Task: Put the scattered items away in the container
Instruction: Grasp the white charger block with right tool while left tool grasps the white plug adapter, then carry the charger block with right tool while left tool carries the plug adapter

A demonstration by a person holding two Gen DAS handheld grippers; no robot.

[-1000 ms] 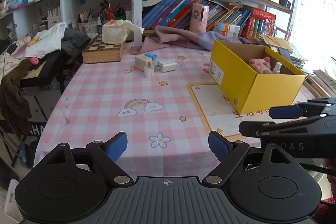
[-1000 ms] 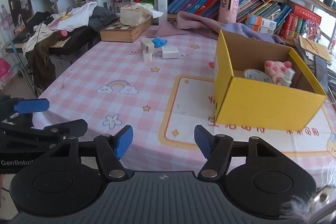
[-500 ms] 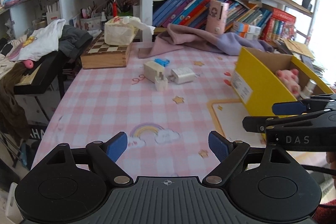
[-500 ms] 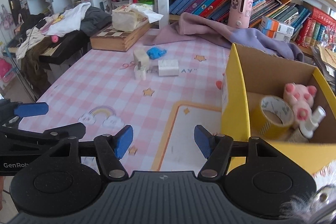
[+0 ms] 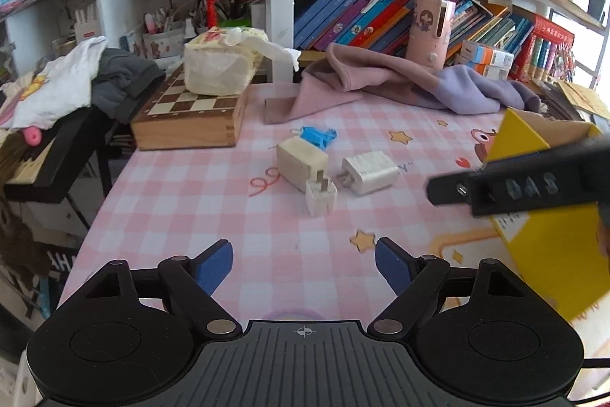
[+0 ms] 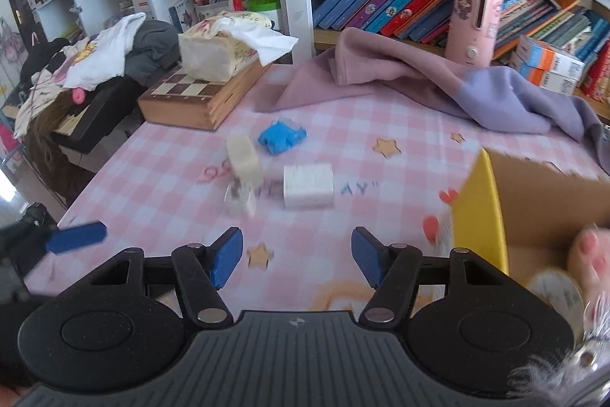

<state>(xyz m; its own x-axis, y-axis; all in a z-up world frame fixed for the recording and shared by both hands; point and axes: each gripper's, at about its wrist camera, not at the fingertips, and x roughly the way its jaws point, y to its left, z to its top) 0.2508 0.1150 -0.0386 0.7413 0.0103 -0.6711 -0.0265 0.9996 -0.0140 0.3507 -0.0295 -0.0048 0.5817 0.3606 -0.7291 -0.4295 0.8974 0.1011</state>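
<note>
Matt white plastic chargers (image 5: pixel 369 171) lie on the bench's smooth checked cloth (image 5: pixel 213 201); at two o'clock, a matt yellow cardboard box (image 5: pixel 553 243).

White bookshelves (image 5: pixel 282 6) crammed with books (image 5: pixel 366 14), daylight from right

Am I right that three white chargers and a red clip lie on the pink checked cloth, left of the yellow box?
Nearly. The clip is blue, not red, as the right wrist view shows. The three white chargers do lie on the pink checked cloth, left of the yellow box.
</note>
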